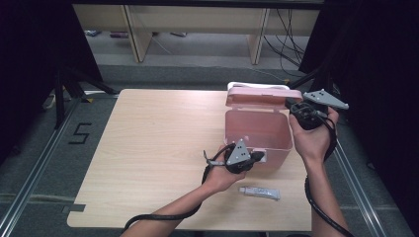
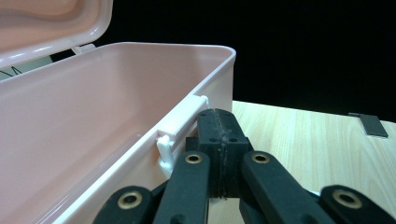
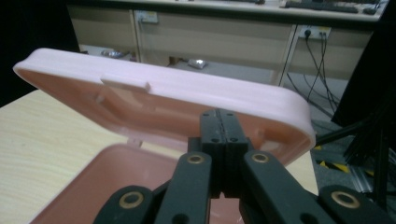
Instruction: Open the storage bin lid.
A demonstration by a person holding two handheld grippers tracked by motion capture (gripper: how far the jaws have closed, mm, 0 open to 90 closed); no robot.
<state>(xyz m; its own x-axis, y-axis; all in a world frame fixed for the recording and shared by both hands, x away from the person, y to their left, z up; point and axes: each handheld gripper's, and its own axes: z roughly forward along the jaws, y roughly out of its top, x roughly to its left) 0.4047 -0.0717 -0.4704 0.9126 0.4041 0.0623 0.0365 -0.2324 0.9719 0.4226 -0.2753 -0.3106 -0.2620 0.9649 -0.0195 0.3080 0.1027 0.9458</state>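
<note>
Both sets of jaws are pressed fully together with nothing between them. The right gripper (image 3: 219, 121) has its closed tips against the underside of the pink plastic hinged lid (image 3: 187, 93), near that lid's front edge; the lid stands half raised, roughly level, above the box. The left gripper (image 2: 219, 135) has its closed tips set against the front wall of the pink rectangular plastic storage box (image 2: 93, 116), just beside the white latch clasp (image 2: 180, 126) on the rim, and appears to brace the box.

Progress, as judged: the latch is released and the lid is lifted partway; full opening back past the hinge is left. The box interior looks empty. A small white tube (image 1: 260, 192) lies on the light wooden table (image 1: 148, 148) near the front edge, just beside the left hand (image 1: 225, 175); it may be meant for the box, though that is not certain.

Edges and room: the box sits near the table's right and far edges, so little tabletop remains behind the hinge. Left of the box, the tabletop offers wide room. The right hand (image 1: 311, 138) is beside the box's right wall, at the table's right edge.
</note>
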